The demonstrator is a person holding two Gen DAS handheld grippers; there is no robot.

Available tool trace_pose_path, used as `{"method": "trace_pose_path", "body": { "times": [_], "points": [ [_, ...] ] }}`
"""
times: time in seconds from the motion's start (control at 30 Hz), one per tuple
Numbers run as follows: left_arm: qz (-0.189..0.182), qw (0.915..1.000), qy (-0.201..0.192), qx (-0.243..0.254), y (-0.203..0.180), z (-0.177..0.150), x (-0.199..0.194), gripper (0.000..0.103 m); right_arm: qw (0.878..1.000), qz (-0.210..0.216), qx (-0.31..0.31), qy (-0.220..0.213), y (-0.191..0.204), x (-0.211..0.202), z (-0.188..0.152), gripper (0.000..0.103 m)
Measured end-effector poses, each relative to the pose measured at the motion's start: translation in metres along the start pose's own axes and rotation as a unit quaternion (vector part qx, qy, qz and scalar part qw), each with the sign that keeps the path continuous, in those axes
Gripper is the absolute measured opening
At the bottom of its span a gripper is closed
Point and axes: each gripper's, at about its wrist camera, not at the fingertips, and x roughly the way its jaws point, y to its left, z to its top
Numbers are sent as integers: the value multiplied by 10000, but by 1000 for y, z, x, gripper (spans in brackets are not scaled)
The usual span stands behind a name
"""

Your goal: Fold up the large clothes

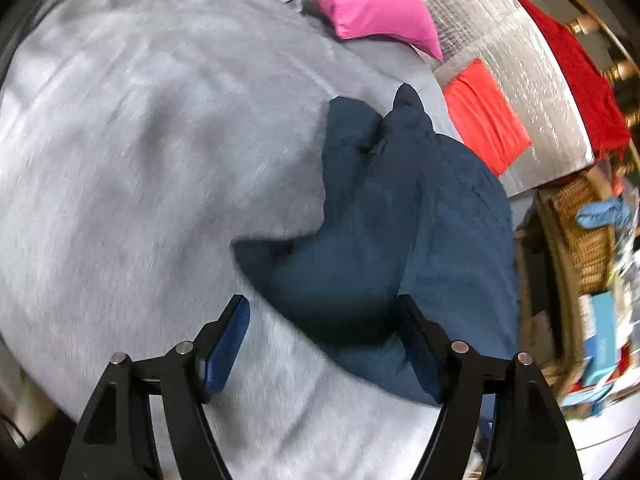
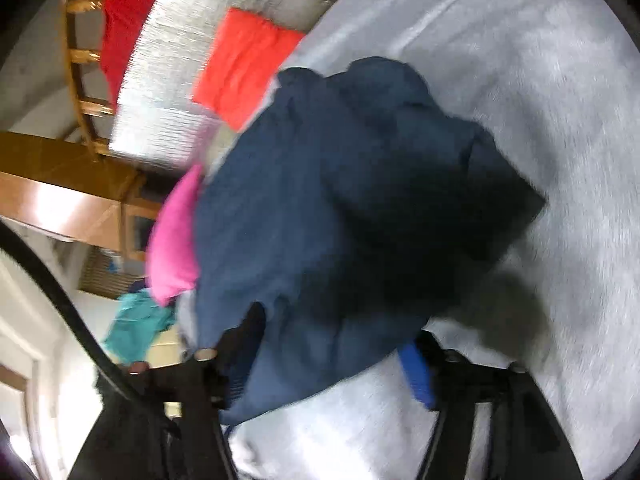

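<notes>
A crumpled dark blue garment (image 1: 380, 220) lies in a heap on a light grey bed cover (image 1: 140, 140). My left gripper (image 1: 324, 320) hovers at the heap's near edge. It is open, its blue-padded fingers (image 1: 228, 344) spread wide, and the garment's lower fold lies between them and against the right finger. In the right wrist view the same garment (image 2: 340, 200) bulges between the spread fingers of my right gripper (image 2: 332, 356), which is open too. The left finger is dark and partly hidden by cloth. The picture is blurred.
A pink cushion (image 1: 372, 0) and a folded orange-red cloth (image 1: 484, 116) lie beyond the garment, on and beside a silver quilted mat (image 1: 500, 40). A red cloth (image 1: 580, 76) hangs over a wooden rail. A wicker basket (image 1: 588, 240) and a teal cloth (image 2: 136, 328) sit off the bed's edge.
</notes>
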Motion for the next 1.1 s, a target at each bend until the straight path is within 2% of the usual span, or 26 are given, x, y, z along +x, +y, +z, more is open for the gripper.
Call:
{"method": "trace_pose_path", "body": {
  "times": [0.13, 0.27, 0.37, 0.43, 0.47, 0.53, 0.6, 0.7, 0.77, 0.83, 0.9, 1.03, 1.1],
  "points": [
    [-499, 9980, 282, -253, -3, -16, 8, 79, 9990, 174, -190, 366, 19, 26, -16, 78],
    [-675, 9969, 372, -146, -24, -23, 24, 79, 9975, 189, -344, 579, 36, 61, -30, 78],
    [-802, 9958, 406, -163, -39, -25, 42, 79, 9975, 85, -578, 406, 39, 72, -37, 62],
    [-567, 9981, 170, 172, -50, -25, 43, 79, 9962, -59, -844, 221, 43, 67, -41, 54],
    [-510, 9982, 104, 287, -53, -28, 41, 75, 9944, -131, -1039, 106, 53, 69, -41, 50],
    [-399, 9973, -101, 611, -63, -31, 33, 73, 9897, -198, -1416, -95, 66, 59, -45, 48],
    [-153, 9957, -115, 909, -65, -33, 31, 74, 9867, -256, -1601, -106, 70, 58, -45, 48],
    [235, 9941, 34, 1058, -63, -40, 44, 75, 9904, -491, -1254, 305, 53, 76, -41, 48],
    [392, 9911, -56, 1273, -70, -44, 39, 75, 9936, -324, -1005, 408, 49, 74, -39, 48],
    [500, 9877, -144, 1476, -74, -49, 33, 75, 9931, -356, -1016, 463, 55, 68, -38, 51],
    [657, 9828, -261, 1709, -78, -56, 25, 75, 9933, -393, -946, 531, 56, 64, -38, 61],
    [874, 9733, -414, 2082, -85, -63, 17, 75, 9977, -481, -435, 210, 26, 32, -25, 64],
    [923, 9715, -457, 2134, -85, -65, 13, 75, 9988, -477, -16, -105, 9, 18, -14, 72]
  ]
}}
